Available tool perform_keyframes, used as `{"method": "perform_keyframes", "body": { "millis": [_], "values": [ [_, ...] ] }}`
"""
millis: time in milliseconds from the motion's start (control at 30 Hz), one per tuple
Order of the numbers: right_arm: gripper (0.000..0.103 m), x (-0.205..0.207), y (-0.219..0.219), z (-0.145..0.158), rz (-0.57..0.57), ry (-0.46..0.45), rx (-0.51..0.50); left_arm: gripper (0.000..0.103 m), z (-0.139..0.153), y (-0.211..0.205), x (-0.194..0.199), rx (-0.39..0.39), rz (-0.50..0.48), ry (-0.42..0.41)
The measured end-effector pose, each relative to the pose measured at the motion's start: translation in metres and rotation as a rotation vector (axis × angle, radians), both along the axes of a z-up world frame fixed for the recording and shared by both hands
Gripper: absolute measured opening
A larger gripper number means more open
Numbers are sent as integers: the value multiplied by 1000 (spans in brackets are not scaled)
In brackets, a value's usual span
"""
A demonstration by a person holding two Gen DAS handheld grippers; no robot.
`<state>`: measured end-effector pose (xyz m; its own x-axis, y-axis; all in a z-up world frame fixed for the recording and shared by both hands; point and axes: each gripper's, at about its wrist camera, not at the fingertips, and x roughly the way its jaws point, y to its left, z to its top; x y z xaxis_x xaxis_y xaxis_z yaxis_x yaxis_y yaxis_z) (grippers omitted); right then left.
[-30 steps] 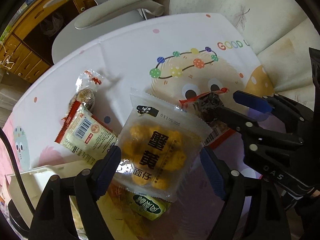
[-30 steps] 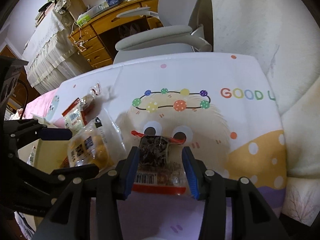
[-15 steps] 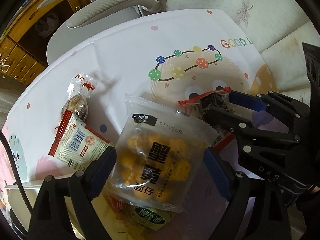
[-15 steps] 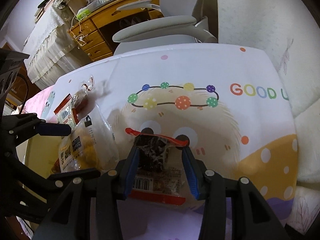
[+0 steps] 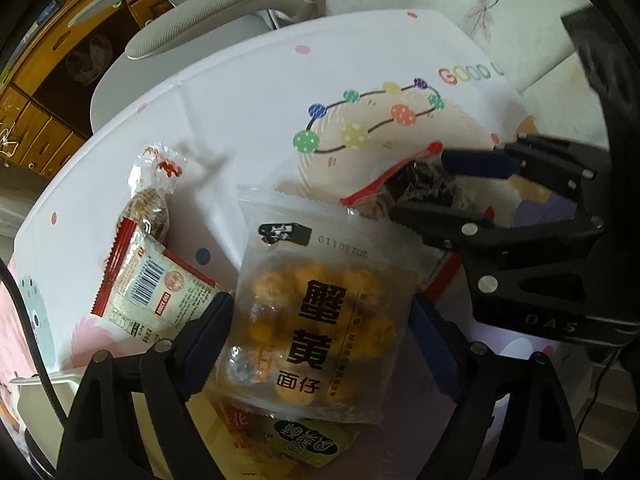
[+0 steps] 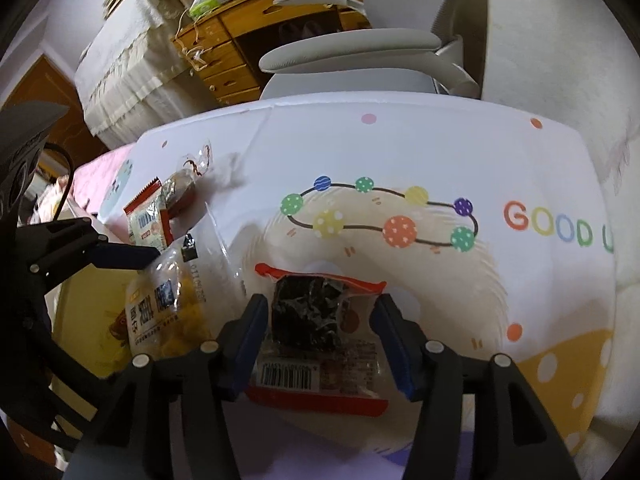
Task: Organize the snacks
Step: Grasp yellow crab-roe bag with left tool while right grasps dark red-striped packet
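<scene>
My left gripper (image 5: 320,340) is shut on a clear bag of yellow crab-roe snacks (image 5: 316,312) and holds it above a white bin (image 5: 48,392) that has a green-labelled packet (image 5: 304,440) inside. My right gripper (image 6: 320,332) is shut on a red-edged packet with a dark snack (image 6: 316,344), lifted off the table. It also shows in the left wrist view (image 5: 416,184). The yellow bag shows at the left of the right wrist view (image 6: 164,312). Two more packets lie on the table: a red-and-white one (image 5: 152,284) and a clear one with a brown snack (image 5: 150,204).
The table has a white cartoon cloth (image 6: 400,152) with "GOOD" lettering. A grey office chair (image 6: 356,48) stands at the far edge, a wooden desk (image 6: 248,36) behind it. A cream cushion (image 6: 560,60) lies at the right.
Both grippers have risen and drawn back toward the bin with their packets. The yellow bag now hangs lower over the bin's green packet.
</scene>
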<state>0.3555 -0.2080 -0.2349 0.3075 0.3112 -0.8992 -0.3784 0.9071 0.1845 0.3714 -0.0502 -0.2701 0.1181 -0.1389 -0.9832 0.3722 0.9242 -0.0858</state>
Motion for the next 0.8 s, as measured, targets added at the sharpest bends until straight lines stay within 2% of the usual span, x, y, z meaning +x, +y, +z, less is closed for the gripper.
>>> {"method": "perform_keyframes", "body": {
  "millis": [300, 567, 800],
  "values": [
    [56, 1, 5, 0, 10, 2, -52, 81, -3, -7, -5, 6, 10, -12],
    [52, 1, 8, 0, 17, 16, -81, 65, -1, -5, -15, 16, 32, -38],
    [49, -5, 5, 2, 18, 25, -96, 63, 6, 3, -26, -4, 72, -20]
  ]
}}
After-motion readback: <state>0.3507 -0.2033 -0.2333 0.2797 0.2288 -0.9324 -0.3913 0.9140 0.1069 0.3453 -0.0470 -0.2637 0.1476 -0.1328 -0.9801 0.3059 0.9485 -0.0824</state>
